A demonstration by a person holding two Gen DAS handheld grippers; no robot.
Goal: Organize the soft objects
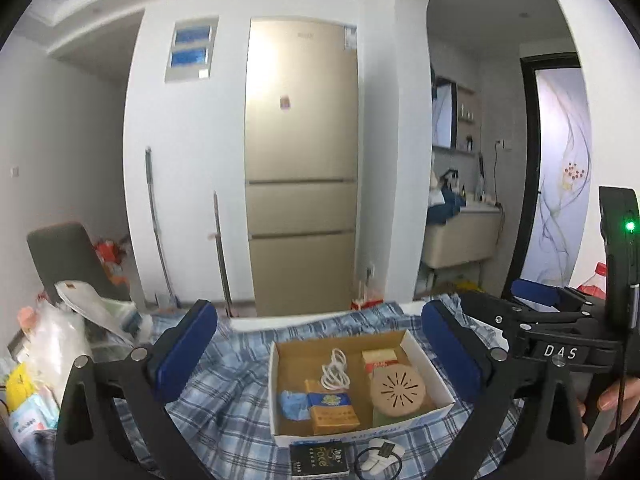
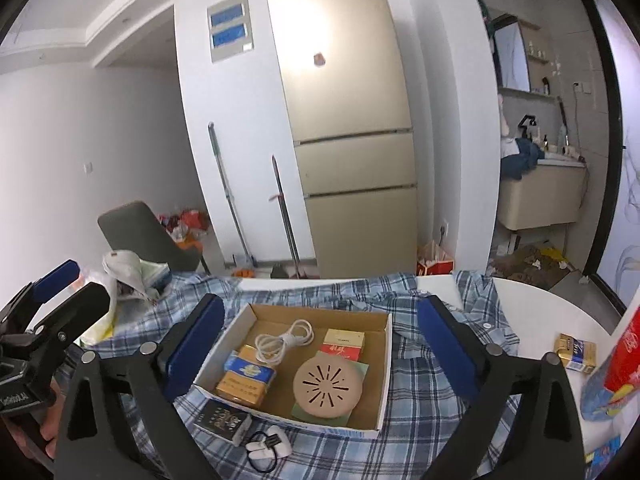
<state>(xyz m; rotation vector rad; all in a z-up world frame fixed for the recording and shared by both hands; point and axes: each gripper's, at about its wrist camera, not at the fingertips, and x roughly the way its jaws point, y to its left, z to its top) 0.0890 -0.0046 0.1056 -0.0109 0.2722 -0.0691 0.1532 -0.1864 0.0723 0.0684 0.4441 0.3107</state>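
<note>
The plaid shirt (image 2: 420, 412) lay spread on the surface (image 2: 532, 312), directly ahead of and between both tongs. On it sat the cardboard box (image 2: 384, 384), holding a white cable (image 2: 280, 340). My left tongs (image 1: 320, 352) and right tongs (image 2: 316, 348) stood open, gripping nothing.

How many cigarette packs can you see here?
3, possibly more hidden: an orange-and-blue cigarette pack and a red-and-white cigarette pack inside the open cardboard box, plus a yellow-and-blue cigarette pack on the white table.
</note>
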